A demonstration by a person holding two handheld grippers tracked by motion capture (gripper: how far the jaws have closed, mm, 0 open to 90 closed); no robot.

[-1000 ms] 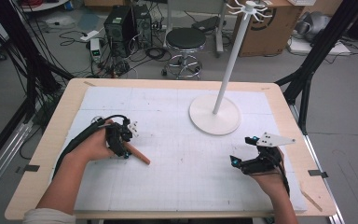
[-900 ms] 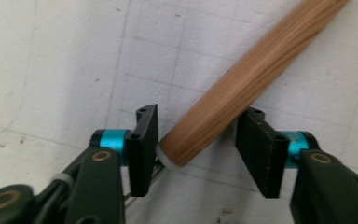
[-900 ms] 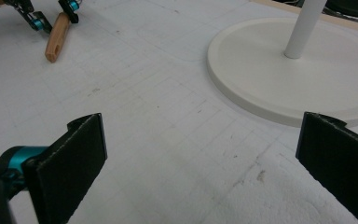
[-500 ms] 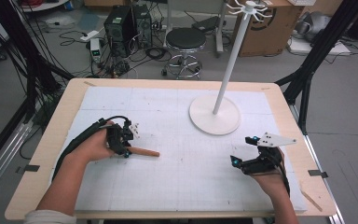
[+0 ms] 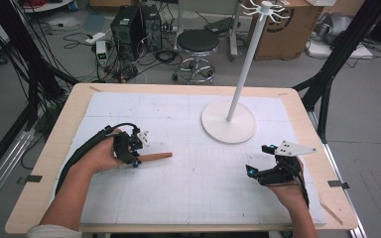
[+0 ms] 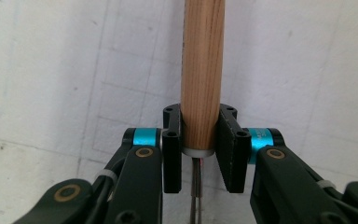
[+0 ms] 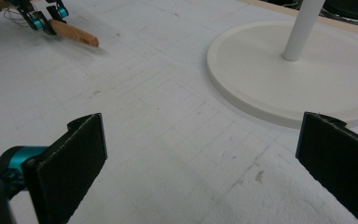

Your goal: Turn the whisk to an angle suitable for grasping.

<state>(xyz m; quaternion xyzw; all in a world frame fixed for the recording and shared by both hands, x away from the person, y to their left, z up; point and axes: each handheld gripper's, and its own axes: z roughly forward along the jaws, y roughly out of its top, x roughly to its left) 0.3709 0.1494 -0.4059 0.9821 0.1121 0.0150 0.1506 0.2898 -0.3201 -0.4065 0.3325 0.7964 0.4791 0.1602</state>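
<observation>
My left gripper [image 5: 135,157] is shut on a wooden handle [image 5: 155,156] that points right, low over the white mat. In the left gripper view the handle [image 6: 202,70] runs straight up between the two pads [image 6: 172,154], which press on its lower end above a grey collar and thin metal shaft. My right gripper [image 5: 259,159] rests at the right side of the table, open, with nothing between its wide-apart pads [image 7: 74,158]. From the right gripper view the handle [image 7: 74,33] and left gripper [image 7: 41,18] appear far off at top left.
A white stand with a round base [image 5: 228,121] and a tall pole [image 5: 247,59] stands at the back right of the mat; its base [image 7: 279,70] lies just ahead of my right gripper. A wooden table edge [image 5: 327,148] frames the mat. A stool [image 5: 197,47] and cables are beyond.
The left gripper has turned the wooden handle from pointing down-right to lying level, pointing right. The right gripper has stayed still.
</observation>
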